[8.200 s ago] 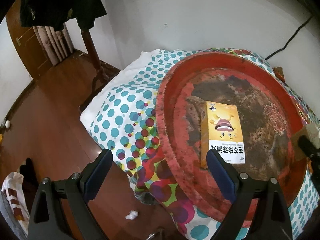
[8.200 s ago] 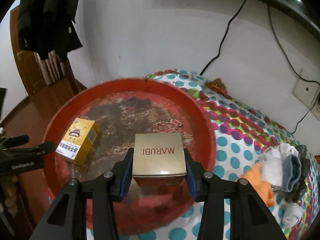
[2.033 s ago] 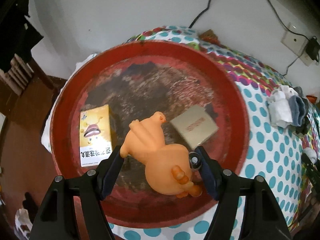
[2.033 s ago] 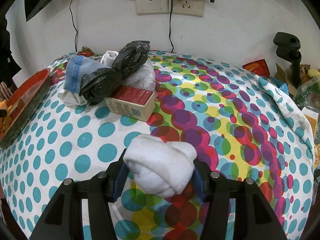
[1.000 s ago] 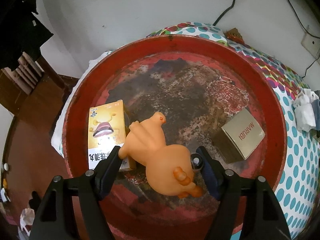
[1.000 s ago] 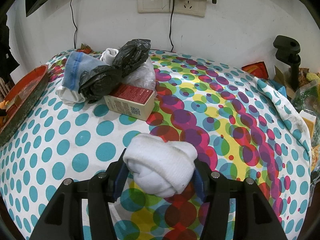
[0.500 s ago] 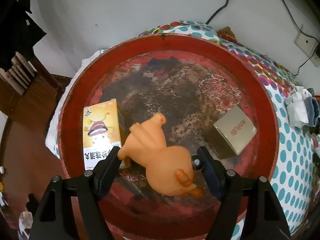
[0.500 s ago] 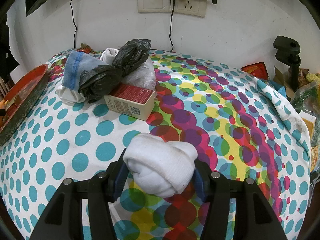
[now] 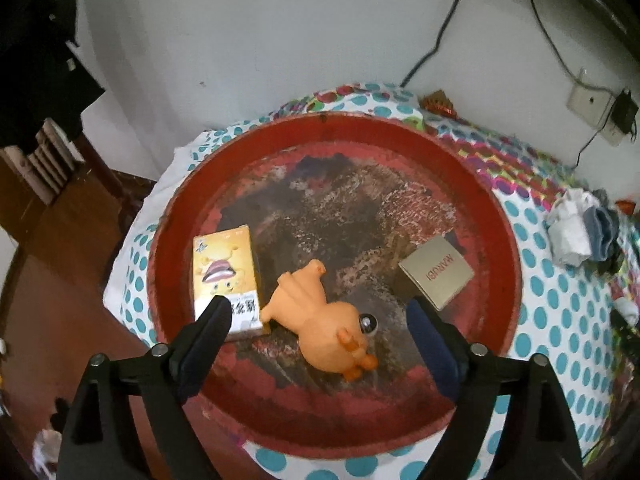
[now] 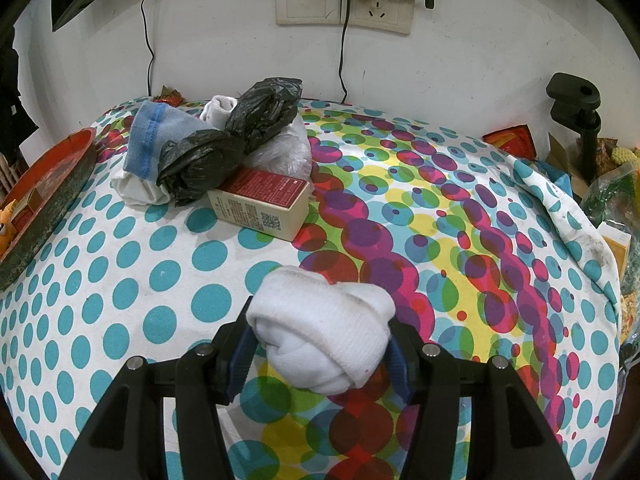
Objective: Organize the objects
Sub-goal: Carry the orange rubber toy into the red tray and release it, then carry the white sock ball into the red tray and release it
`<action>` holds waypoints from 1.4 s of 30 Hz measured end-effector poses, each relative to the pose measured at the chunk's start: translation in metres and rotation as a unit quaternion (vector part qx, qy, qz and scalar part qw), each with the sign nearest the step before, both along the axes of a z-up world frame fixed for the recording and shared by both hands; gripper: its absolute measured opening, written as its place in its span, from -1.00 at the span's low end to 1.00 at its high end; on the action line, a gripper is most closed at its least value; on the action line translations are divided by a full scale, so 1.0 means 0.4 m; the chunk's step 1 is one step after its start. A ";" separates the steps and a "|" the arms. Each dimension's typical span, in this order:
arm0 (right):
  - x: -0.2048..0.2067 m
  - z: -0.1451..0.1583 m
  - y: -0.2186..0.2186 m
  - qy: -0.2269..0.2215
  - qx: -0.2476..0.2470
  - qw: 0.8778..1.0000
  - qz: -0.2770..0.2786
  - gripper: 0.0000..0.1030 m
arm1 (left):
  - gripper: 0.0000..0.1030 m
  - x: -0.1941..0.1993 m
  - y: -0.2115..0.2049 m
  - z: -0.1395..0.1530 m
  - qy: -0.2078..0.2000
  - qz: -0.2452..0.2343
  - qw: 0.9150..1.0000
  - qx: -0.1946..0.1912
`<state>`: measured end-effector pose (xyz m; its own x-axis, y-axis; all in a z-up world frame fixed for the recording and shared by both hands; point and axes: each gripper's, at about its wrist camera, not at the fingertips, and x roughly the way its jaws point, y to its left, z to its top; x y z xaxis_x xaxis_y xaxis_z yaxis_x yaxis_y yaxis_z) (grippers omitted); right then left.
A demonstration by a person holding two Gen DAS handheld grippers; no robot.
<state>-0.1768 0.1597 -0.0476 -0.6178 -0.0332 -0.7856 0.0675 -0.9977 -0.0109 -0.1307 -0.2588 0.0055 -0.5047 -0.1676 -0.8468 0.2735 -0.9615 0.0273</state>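
In the left wrist view a round red tray (image 9: 508, 240) holds a yellow box (image 9: 226, 276), an orange rubber duck toy (image 9: 320, 318) lying on its side, and a gold MARUBI box (image 9: 436, 278). My left gripper (image 9: 320, 340) is open above the duck, fingers apart on either side and not touching it. In the right wrist view my right gripper (image 10: 320, 348) is shut on a rolled white sock (image 10: 324, 332), held over the dotted tablecloth (image 10: 120, 280).
A red and cream carton (image 10: 260, 202) lies by a pile of black bags (image 10: 236, 140), a blue sock (image 10: 150, 140) and white cloth. The tray's edge (image 10: 48, 192) is at far left. Wall sockets (image 10: 344, 0) with cables are behind. Clutter lies at right.
My left gripper has opened and let go of the orange duck, which now lies in the tray, and has pulled back from it. My right gripper still holds the sock in place.
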 end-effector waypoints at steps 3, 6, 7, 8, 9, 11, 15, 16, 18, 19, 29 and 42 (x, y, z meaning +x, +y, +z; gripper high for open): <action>0.000 0.001 0.005 0.000 -0.002 1.000 0.000 0.09 | 0.76 0.036 0.007 0.006 0.012 0.015 1.000 -0.015; -0.002 0.001 0.000 0.001 0.003 1.000 0.000 0.09 | 0.76 0.073 0.017 -0.001 0.014 0.020 0.999 -0.036; -0.003 0.001 0.002 0.001 0.003 1.000 0.000 0.08 | 0.76 0.085 0.019 -0.006 0.012 0.021 0.999 -0.039; -0.004 0.001 0.005 0.001 0.002 1.000 -0.001 0.08 | 0.77 0.097 0.019 -0.013 0.011 0.021 0.999 -0.037; -0.004 0.001 0.004 0.001 0.002 1.000 -0.001 0.08 | 0.77 0.106 0.017 -0.020 0.009 0.020 0.999 -0.030; -0.005 0.001 0.005 0.002 0.006 1.000 -0.001 0.08 | 0.77 0.122 0.008 -0.034 0.008 0.026 0.999 -0.018; -0.004 0.003 -0.004 0.006 0.025 1.000 -0.004 0.08 | 0.77 0.153 -0.020 -0.063 0.008 0.046 0.999 0.004; -0.002 0.003 -0.009 0.006 0.029 1.000 -0.006 0.08 | 0.77 0.157 -0.025 -0.065 0.009 0.049 0.999 0.002; -0.001 0.004 -0.010 0.005 0.023 1.000 -0.014 0.08 | 0.77 0.164 -0.038 -0.068 0.013 0.055 0.998 -0.003; 0.001 0.007 -0.011 0.004 0.018 1.000 -0.016 0.08 | 0.77 0.165 -0.043 -0.068 0.013 0.058 0.998 -0.007; 0.045 0.053 -0.162 0.008 0.003 1.000 0.017 0.07 | 0.81 0.178 -0.076 -0.060 0.025 0.056 0.998 -0.004; 0.052 0.156 -0.459 0.034 -0.011 0.992 0.124 0.07 | 0.84 0.176 -0.093 -0.063 0.020 0.061 0.998 0.003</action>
